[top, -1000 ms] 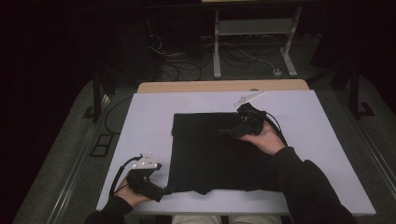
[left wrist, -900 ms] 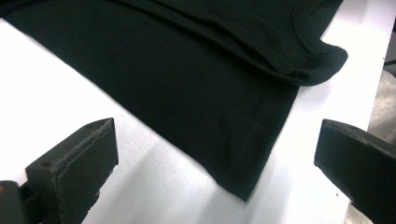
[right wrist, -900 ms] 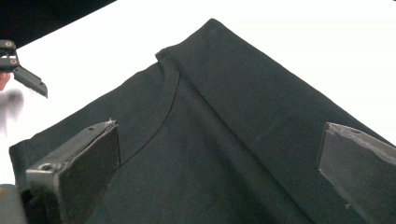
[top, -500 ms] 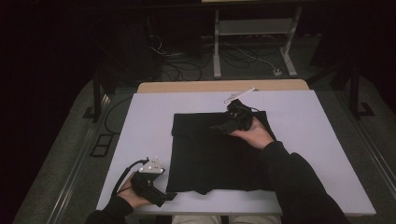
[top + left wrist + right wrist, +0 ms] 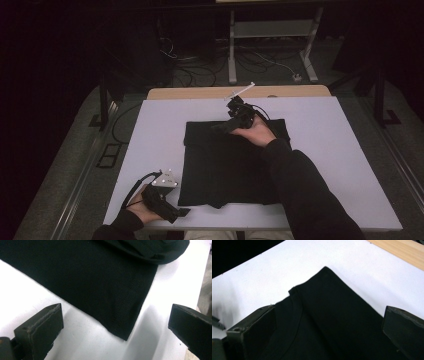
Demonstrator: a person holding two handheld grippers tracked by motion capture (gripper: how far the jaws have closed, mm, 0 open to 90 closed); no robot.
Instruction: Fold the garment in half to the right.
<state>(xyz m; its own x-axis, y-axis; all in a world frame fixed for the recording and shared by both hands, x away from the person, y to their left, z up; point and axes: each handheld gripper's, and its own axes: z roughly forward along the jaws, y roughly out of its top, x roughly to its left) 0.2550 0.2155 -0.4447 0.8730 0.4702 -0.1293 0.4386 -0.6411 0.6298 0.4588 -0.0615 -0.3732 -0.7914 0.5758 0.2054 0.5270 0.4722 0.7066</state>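
A black folded garment (image 5: 230, 165) lies flat in the middle of the white table. My right gripper (image 5: 222, 127) hovers over its far edge, jaws wide open, with the garment's far left corner (image 5: 327, 302) and a folded seam between them. At the near left my left gripper (image 5: 181, 212) rests by the table's front edge. It stands open, and the garment's near left corner (image 5: 126, 332) lies just ahead between its jaws, untouched.
The white table top (image 5: 155, 130) has bare room left and right of the garment. A wooden strip (image 5: 200, 93) runs along its far edge. Beyond stand a metal stand (image 5: 270, 30) and cables on the floor (image 5: 200, 65).
My right gripper has moved left along the garment's far edge. My left gripper has turned and edged right, closer to the near left corner.
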